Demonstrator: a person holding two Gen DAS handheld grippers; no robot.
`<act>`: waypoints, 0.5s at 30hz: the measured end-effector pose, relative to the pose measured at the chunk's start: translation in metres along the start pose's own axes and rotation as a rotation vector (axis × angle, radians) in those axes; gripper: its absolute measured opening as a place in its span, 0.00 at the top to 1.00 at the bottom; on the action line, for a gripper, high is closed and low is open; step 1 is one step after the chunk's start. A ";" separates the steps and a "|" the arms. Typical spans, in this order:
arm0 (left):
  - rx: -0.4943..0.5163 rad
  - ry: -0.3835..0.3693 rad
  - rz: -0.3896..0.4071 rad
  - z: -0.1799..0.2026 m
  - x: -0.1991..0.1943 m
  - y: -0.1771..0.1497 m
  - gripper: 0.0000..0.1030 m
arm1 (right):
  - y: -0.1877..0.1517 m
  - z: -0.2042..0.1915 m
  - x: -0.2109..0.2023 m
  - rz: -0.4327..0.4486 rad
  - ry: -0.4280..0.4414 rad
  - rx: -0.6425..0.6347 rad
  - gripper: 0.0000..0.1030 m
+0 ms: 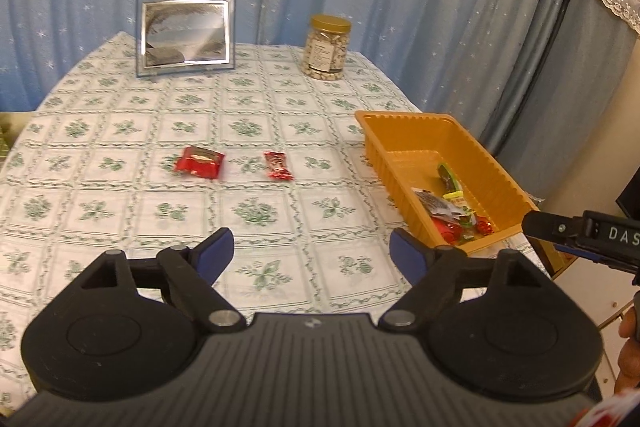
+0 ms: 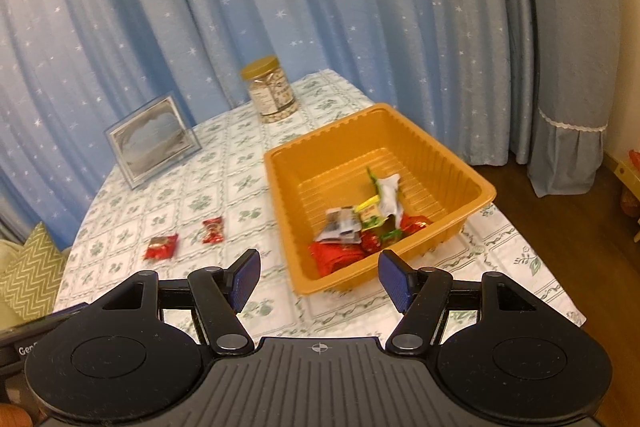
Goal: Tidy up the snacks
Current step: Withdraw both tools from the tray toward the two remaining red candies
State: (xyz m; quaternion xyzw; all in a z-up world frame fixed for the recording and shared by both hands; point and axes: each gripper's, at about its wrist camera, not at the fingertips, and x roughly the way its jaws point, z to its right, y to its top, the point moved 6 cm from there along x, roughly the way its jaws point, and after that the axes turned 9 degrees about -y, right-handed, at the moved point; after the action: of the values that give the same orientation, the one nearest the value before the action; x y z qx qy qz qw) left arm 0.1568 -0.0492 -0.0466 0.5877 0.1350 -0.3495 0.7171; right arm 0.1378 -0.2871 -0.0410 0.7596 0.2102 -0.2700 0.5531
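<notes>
An orange plastic tray sits at the table's right side and holds several wrapped snacks. Two red snack packets lie on the tablecloth left of it: a flat one and a smaller twisted one. My left gripper is open and empty above the near table. My right gripper is open and empty, just above the tray's near rim. Part of the right gripper shows at the right edge of the left wrist view.
A framed picture and a jar of nuts with a gold lid stand at the back of the table. Blue starred curtains hang behind. The table's right edge drops to a wooden floor.
</notes>
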 end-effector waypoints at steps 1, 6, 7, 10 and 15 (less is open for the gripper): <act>-0.001 0.006 0.003 -0.002 -0.003 0.000 0.19 | -0.001 -0.003 -0.001 0.000 0.004 -0.005 0.36; -0.012 0.034 0.007 -0.015 -0.015 -0.003 0.17 | -0.008 -0.015 -0.004 -0.007 0.019 -0.020 0.36; -0.015 0.038 0.007 -0.018 -0.016 -0.004 0.17 | -0.009 -0.017 -0.005 -0.008 0.023 -0.023 0.36; -0.022 0.047 0.005 -0.024 -0.019 -0.006 0.16 | -0.010 -0.022 -0.005 -0.009 0.030 -0.033 0.36; -0.036 0.058 0.007 -0.031 -0.024 -0.009 0.15 | -0.015 -0.030 -0.006 -0.013 0.039 -0.041 0.36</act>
State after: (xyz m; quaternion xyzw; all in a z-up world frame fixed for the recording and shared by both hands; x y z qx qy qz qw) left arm 0.1403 -0.0125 -0.0475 0.5852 0.1600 -0.3272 0.7245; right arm 0.1297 -0.2542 -0.0408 0.7518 0.2313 -0.2544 0.5627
